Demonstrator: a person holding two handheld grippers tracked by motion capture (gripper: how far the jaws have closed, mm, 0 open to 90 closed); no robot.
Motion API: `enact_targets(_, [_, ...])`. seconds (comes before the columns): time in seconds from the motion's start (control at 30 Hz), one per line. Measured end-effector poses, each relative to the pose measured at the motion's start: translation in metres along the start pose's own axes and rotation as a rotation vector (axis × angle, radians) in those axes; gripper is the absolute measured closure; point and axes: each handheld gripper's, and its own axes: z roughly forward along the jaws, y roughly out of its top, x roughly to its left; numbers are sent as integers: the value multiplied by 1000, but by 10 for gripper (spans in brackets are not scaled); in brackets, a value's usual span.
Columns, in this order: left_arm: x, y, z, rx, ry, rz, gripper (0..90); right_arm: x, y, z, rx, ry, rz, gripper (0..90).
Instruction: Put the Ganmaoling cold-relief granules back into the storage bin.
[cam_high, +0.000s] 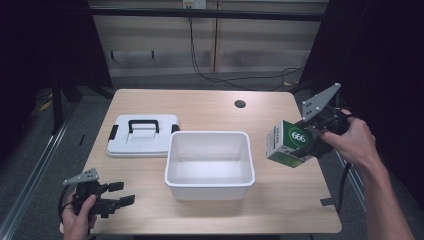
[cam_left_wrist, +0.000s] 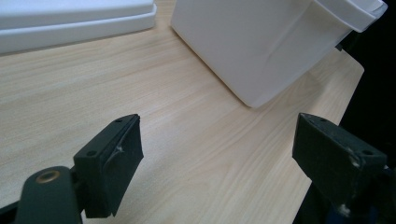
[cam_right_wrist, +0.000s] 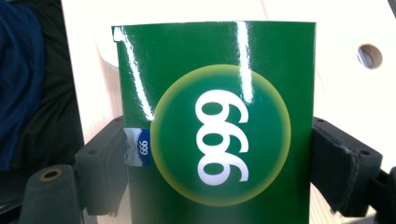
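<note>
A green and white box marked "666" (cam_high: 289, 142) hangs above the table's right side, just right of the white bin (cam_high: 209, 159). My right gripper (cam_high: 312, 142) is shut on it. In the right gripper view the green box (cam_right_wrist: 215, 126) sits between both jaws, its "666" label turned sideways. My left gripper (cam_high: 125, 193) rests near the front left corner, open and holding nothing. The left gripper view has the left gripper (cam_left_wrist: 217, 158) over bare wood, with the white bin (cam_left_wrist: 261, 42) ahead of it.
A white lid with a black handle (cam_high: 143, 134) lies flat left of the bin, and the same lid (cam_left_wrist: 70, 21) appears in the left gripper view. A cable hole (cam_high: 240, 104) sits near the table's far edge. The table's right edge (cam_high: 327, 190) is close under the held box.
</note>
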Motion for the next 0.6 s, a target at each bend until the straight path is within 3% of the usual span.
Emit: enact_targets(0.6, [1,0,-1,-1,-1,-6,161,-2,34,11,-24,18,-31,160])
